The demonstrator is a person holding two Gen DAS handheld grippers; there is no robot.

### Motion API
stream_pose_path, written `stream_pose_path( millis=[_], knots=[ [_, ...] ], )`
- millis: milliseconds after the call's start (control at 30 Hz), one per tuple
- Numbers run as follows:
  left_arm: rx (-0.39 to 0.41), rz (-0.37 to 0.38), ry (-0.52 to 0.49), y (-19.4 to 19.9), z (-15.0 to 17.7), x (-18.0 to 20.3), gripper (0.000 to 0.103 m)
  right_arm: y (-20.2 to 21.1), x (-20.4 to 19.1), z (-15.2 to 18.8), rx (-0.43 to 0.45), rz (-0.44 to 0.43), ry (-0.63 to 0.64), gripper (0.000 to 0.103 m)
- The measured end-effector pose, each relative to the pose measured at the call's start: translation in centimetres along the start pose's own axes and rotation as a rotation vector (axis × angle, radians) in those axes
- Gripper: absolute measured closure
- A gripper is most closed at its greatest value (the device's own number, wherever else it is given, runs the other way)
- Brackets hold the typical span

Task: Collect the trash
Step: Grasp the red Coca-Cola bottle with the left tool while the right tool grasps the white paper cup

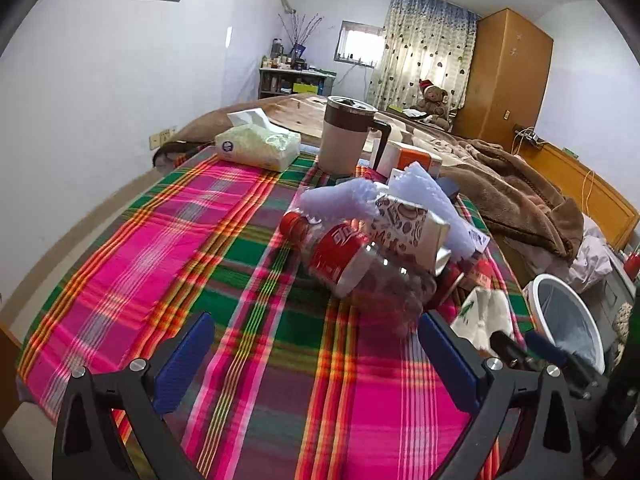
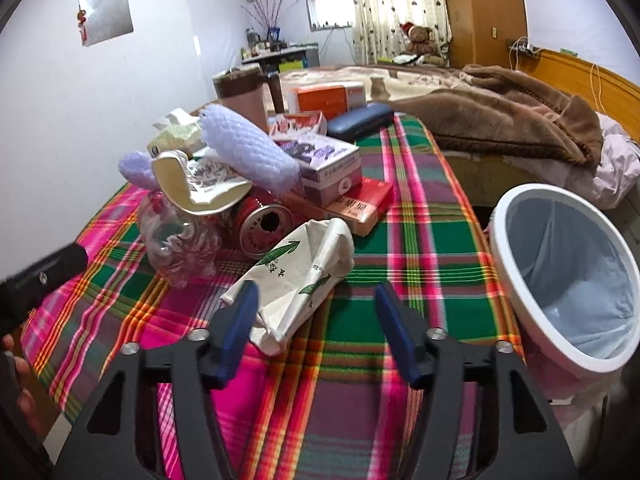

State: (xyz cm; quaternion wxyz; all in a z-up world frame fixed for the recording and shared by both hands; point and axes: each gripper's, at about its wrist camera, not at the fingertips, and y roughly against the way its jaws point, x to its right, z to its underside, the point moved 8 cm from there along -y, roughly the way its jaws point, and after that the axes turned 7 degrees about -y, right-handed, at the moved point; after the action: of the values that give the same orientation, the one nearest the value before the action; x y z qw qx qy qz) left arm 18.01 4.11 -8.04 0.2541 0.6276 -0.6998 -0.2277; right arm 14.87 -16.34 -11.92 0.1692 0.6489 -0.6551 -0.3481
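A heap of trash lies on the plaid tablecloth [image 1: 160,264]: a clear plastic bottle [image 1: 352,268] with a red label and cap, a printed carton [image 1: 412,228], white foam netting [image 1: 340,200] and a red can [image 2: 260,224]. My left gripper [image 1: 316,332] is open just short of the bottle's base, with nothing between its pads. A crumpled white paper with green print [image 2: 304,272] lies in front of the heap. My right gripper [image 2: 316,308] is open around the paper's near end. Its left pad is close beside the paper and its right pad stands apart. The right gripper [image 1: 524,346] also shows in the left wrist view.
A white bin [image 2: 516,300] with a pale liner stands off the table's right edge. Behind the heap are medicine boxes [image 2: 332,168], an orange box [image 2: 328,100], a glasses case [image 2: 356,120], a lidded mug [image 1: 348,136] and a tissue pack [image 1: 260,144]. A bed with a brown blanket [image 2: 500,108] lies beyond.
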Motion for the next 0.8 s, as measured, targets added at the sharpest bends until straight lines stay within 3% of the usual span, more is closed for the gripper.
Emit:
stream_pose_path(
  millis=[67, 133, 367, 400, 800],
  knots=[
    [-0.011, -0.002, -0.011, -1.0, -0.5, 0.1, 0.0, -0.5, -0.1, 0.1, -0.013, 0.004, -0.004, 0.051],
    [-0.022, 0.0, -0.003, -1.9, -1.0, 0.2, 0.0, -0.7, -0.2, 0.3, -0.025, 0.004, -0.002, 0.063],
    [-0.055, 0.03, 0.022, -4.8, -2.6, 0.9, 0.0, -1.2, -0.3, 0.3, -0.041, 0.0, -0.006, 0.086],
    [-0.064, 0.027, 0.024, -5.3, -2.7, 1.0, 0.0, -1.2, -0.1, 0.3, -0.038, 0.004, -0.005, 0.094],
    [-0.142, 0.028, 0.05, -9.4, -3.4, 2.6, 0.0, -1.3, 2.0, -1.3, -0.018, 0.043, -0.001, 0.095]
  ],
)
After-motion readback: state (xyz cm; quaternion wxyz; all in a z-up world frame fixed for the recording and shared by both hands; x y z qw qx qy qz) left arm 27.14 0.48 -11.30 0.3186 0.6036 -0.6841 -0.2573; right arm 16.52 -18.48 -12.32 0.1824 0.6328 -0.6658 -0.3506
